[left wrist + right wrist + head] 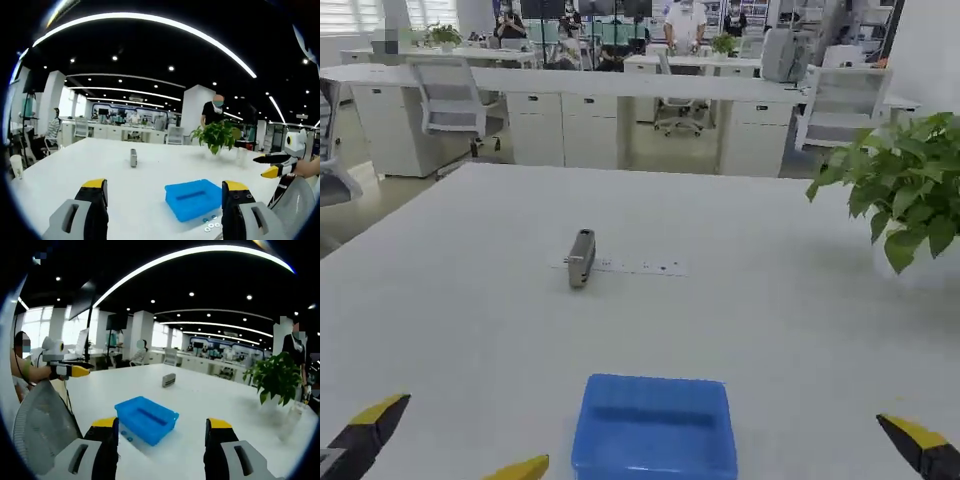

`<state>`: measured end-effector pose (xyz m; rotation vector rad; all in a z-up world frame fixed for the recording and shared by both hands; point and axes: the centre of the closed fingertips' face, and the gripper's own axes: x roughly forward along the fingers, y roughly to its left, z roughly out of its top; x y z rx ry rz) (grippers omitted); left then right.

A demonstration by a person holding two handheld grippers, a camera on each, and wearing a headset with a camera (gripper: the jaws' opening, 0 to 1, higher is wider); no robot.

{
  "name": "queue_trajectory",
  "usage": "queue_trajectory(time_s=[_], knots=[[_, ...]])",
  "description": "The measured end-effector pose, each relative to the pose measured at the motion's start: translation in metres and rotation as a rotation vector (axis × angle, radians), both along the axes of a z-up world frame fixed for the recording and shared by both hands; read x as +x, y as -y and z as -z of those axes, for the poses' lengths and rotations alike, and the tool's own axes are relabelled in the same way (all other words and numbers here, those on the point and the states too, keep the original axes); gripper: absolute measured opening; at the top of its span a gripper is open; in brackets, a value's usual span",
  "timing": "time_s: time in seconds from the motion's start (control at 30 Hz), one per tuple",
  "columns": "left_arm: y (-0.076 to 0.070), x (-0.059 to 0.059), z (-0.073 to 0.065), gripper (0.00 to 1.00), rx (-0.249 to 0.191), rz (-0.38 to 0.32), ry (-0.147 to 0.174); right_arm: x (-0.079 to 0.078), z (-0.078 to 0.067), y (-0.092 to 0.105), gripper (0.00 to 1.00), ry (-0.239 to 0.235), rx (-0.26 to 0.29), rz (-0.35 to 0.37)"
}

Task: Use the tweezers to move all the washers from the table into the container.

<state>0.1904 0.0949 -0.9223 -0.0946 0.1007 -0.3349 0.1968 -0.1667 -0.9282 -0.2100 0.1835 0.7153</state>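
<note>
A blue container [655,425] stands near the table's front edge, between my two grippers. Several small washers [212,225] lie on the table just beside it, also seen as washers [127,437] in the right gripper view. Further back a small grey metal block [581,258] rests on the table, with a thin pale strip [635,267] to its right, too blurred to identify. My left gripper [445,445] is open at the bottom left and holds nothing. At the bottom right, one yellow-tipped finger [918,443] of my right gripper shows. Its own view shows the right gripper [162,440] open and empty.
A leafy potted plant [910,190] stands at the table's right edge. The white table [770,320] stretches far back. Behind it are desks, office chairs [455,100] and people standing.
</note>
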Motion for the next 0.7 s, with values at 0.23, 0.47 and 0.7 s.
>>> queue_trajectory(time_s=[0.23, 0.47, 0.7], knots=[[0.0042, -0.0016, 0.0006, 0.96, 0.018, 0.015, 0.000, 0.0008, -0.0022, 0.0029, 0.68, 0.003, 0.016, 0.010], [0.0071, -0.0020, 0.0024, 0.96, 0.027, 0.028, -0.007, 0.0012, -0.0051, 0.0053, 0.67, 0.012, 0.033, 0.019], [0.0086, -0.0023, 0.0035, 0.96, 0.034, 0.029, -0.016, 0.0006, -0.0053, 0.0040, 0.66, 0.011, 0.033, 0.014]])
